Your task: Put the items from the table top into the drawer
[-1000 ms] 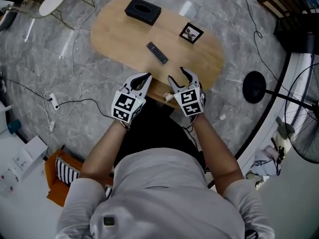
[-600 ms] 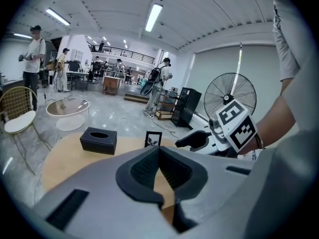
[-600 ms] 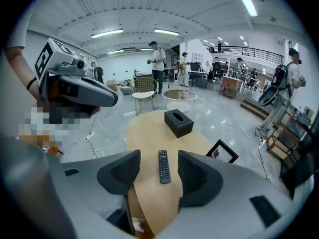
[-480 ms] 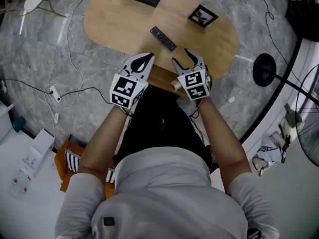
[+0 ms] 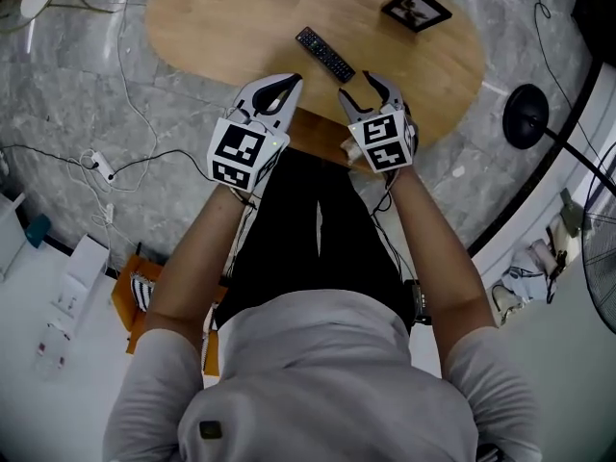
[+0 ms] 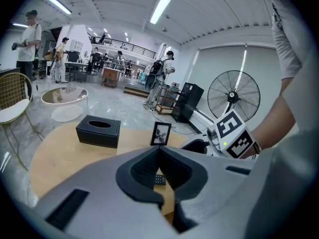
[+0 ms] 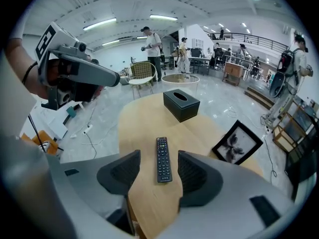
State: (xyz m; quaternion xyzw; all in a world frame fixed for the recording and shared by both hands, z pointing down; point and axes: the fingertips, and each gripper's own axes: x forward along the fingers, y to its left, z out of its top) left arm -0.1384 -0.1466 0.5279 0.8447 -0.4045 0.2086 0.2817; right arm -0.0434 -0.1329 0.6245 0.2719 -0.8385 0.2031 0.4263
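A black remote (image 5: 324,54) lies on the oval wooden table (image 5: 221,27), just beyond both grippers. A framed picture (image 5: 416,8) lies at the far right, and a black tissue box (image 7: 181,104) stands farther back. A wooden drawer front (image 5: 313,141) shows under the table's near edge between the grippers. My left gripper (image 5: 291,80) is shut and empty at the table's near edge. My right gripper (image 5: 364,89) is open and empty. In the right gripper view the remote (image 7: 162,159) lies straight ahead between the open jaws (image 7: 158,172). In the left gripper view, the tissue box (image 6: 98,130) and picture (image 6: 161,133) show past the shut jaws.
A fan's round black base (image 5: 526,115) stands on the floor right of the table, with a fan head (image 5: 602,258) at the frame edge. Cables and a power strip (image 5: 96,162) lie on the left floor. An orange box (image 5: 130,296) sits lower left. People stand far off.
The table has slid up and out of the head view, so the tissue box is nearly cut off. Both grippers stay at the table's near edge, left shut, right open.
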